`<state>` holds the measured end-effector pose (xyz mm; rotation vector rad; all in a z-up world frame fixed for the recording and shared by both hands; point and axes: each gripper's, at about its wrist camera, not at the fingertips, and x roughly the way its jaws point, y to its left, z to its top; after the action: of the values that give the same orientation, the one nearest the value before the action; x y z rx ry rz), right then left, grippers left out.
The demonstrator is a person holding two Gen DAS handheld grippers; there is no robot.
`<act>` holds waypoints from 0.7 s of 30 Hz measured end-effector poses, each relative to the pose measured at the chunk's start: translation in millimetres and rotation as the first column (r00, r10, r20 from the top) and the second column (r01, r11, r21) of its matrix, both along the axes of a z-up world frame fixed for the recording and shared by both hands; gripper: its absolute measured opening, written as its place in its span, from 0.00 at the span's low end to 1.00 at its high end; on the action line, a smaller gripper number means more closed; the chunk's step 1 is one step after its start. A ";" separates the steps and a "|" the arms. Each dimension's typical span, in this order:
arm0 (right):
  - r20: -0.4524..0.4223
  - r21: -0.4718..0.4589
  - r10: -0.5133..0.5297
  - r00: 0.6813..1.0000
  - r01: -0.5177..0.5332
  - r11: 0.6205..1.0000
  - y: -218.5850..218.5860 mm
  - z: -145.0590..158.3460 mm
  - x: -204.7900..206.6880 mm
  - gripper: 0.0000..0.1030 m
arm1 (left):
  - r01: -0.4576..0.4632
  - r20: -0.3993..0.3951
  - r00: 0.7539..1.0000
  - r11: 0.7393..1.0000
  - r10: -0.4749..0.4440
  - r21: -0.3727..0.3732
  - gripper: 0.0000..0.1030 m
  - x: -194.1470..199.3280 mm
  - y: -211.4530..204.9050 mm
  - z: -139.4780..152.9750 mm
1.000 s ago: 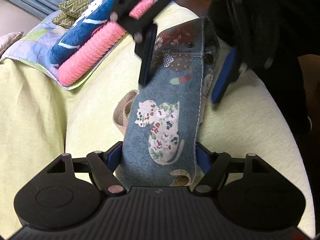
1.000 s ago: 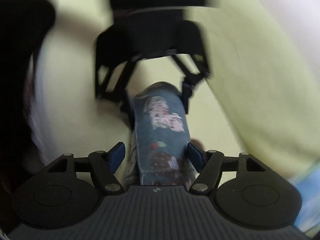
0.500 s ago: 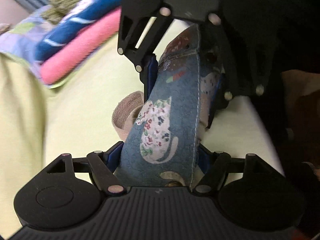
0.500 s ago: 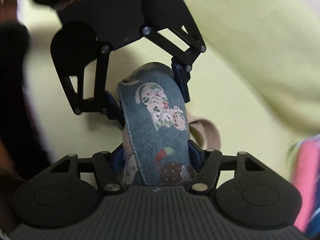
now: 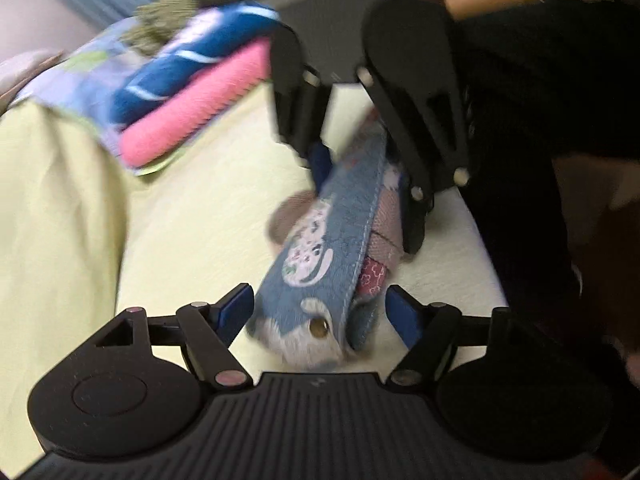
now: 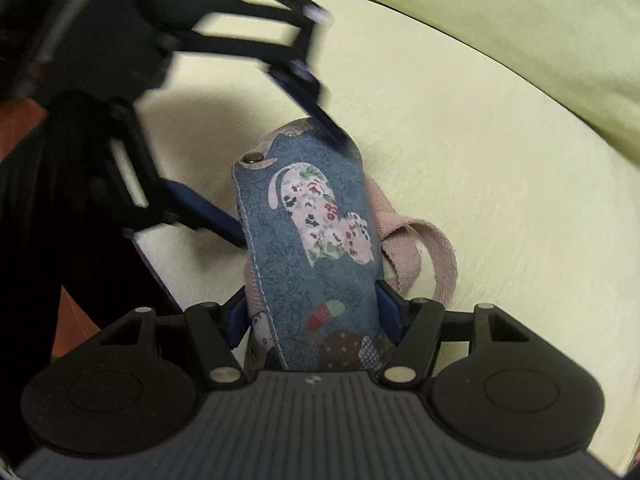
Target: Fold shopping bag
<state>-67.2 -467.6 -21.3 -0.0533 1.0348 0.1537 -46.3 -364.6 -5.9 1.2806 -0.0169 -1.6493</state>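
The shopping bag is lying folded into a narrow bundle on the yellow bed. Right gripper fingers are clamping one end; left gripper fingers are standing open around the other. Little seems left beyond letting go.

Bag on cloth (towels behind)

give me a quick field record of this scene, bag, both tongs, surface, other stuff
bag: folded blue floral shopping bag, narrow bundle, snap button visible
strap: pink strap sticking out at the side
left tongs: left tongs open, pads apart on either side of the bag end
right tongs: right tongs shut on the bag's other end
surface: pale yellow cloth
other: stacked folded towels, pink and blue, blurred
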 end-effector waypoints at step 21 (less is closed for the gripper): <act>0.188 -0.036 -0.377 0.907 0.390 0.920 73.8 -16.2 6.7 0.60 | -0.795 -0.767 0.209 0.562 0.607 0.228 0.72 68.9 28.9 -6.8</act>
<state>-60.5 -393.7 -37.5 0.0711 0.8529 -0.2455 22.6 -335.6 -12.7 0.1318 0.8276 -1.1459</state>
